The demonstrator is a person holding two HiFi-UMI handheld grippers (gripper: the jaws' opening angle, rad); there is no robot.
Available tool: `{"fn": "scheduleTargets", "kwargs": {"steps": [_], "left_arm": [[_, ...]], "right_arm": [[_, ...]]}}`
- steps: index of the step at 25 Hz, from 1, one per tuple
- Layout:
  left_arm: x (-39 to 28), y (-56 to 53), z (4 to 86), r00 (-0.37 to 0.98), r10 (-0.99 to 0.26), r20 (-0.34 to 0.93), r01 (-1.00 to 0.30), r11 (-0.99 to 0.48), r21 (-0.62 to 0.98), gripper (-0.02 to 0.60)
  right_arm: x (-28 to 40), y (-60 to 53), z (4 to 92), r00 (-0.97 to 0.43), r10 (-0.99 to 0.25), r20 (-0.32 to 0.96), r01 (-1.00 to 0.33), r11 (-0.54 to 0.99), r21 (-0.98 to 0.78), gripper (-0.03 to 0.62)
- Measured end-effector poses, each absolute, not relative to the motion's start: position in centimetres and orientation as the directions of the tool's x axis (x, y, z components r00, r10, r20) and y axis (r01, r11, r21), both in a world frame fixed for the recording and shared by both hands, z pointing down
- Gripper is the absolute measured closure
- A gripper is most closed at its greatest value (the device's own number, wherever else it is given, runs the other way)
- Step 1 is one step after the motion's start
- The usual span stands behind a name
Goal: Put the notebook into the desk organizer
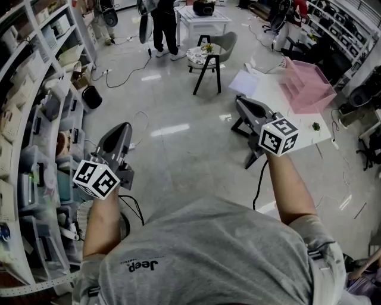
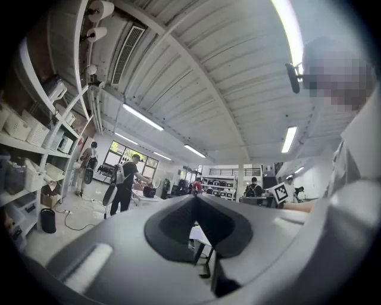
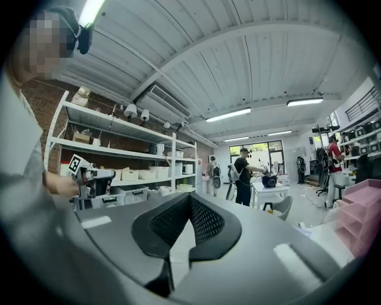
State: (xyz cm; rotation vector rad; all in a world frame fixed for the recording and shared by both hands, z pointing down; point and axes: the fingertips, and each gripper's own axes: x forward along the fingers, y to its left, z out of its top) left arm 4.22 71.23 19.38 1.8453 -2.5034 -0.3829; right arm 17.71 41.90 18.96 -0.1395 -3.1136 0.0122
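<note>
A pink desk organizer (image 1: 306, 86) stands on the white table (image 1: 271, 95) at the right; it also shows at the right edge of the right gripper view (image 3: 360, 214). A pale flat notebook or sheet (image 1: 244, 82) lies at the table's left end; I cannot tell which. My left gripper (image 1: 121, 132) is held over the floor at the left, well away from the table, shut and empty (image 2: 196, 199). My right gripper (image 1: 241, 102) hovers by the table's near left corner, short of the organizer, also shut with nothing between its pads (image 3: 190, 196).
Storage shelves (image 1: 36, 119) line the left side. A small round stool table (image 1: 205, 58) stands ahead on the tiled floor, with cables (image 1: 128, 71) lying about. A person (image 1: 164, 27) stands at a far white table (image 1: 202, 18). More shelving runs along the far right.
</note>
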Motion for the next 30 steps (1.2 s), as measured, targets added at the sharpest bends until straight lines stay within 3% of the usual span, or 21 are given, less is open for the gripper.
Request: {"fn": "scheduleTargets", "kwargs": {"steps": [5, 6, 7, 10, 17, 30], "left_arm": [[5.6, 69.5, 19.9, -0.248, -0.963, -0.111, -0.955, 0.223, 0.198, 0.505], [6.0, 68.9, 20.0, -0.229, -0.968, -0.104, -0.958, 0.205, 0.201, 0.289], [6.3, 68.4, 20.0, -0.217, -0.971, -0.1, -0.96, 0.194, 0.201, 0.21], [7.2, 67.1, 20.0, -0.22, -0.971, -0.093, -0.963, 0.201, 0.182, 0.125], [10.0, 63.5, 20.4, -0.234, -0.97, -0.07, -0.959, 0.219, 0.18, 0.083], [12.4, 56.7, 22.6, -0.24, -0.97, -0.036, -0.946, 0.226, 0.233, 0.081]], "right_arm": [[18.2, 41.2, 18.5, -0.996, 0.084, 0.001, 0.084, 0.996, -0.005, 0.591], [18.3, 40.9, 18.5, -0.997, 0.082, 0.001, 0.082, 0.997, -0.006, 0.591], [18.5, 40.6, 18.6, -0.997, 0.081, 0.0, 0.081, 0.997, -0.009, 0.591], [19.3, 39.7, 18.7, -0.996, 0.09, 0.0, 0.09, 0.996, -0.017, 0.591], [21.9, 37.0, 19.4, -0.993, 0.122, 0.004, 0.121, 0.992, -0.033, 0.591], [24.4, 31.0, 21.3, -0.991, 0.132, 0.033, 0.13, 0.99, -0.063, 0.591]]}}
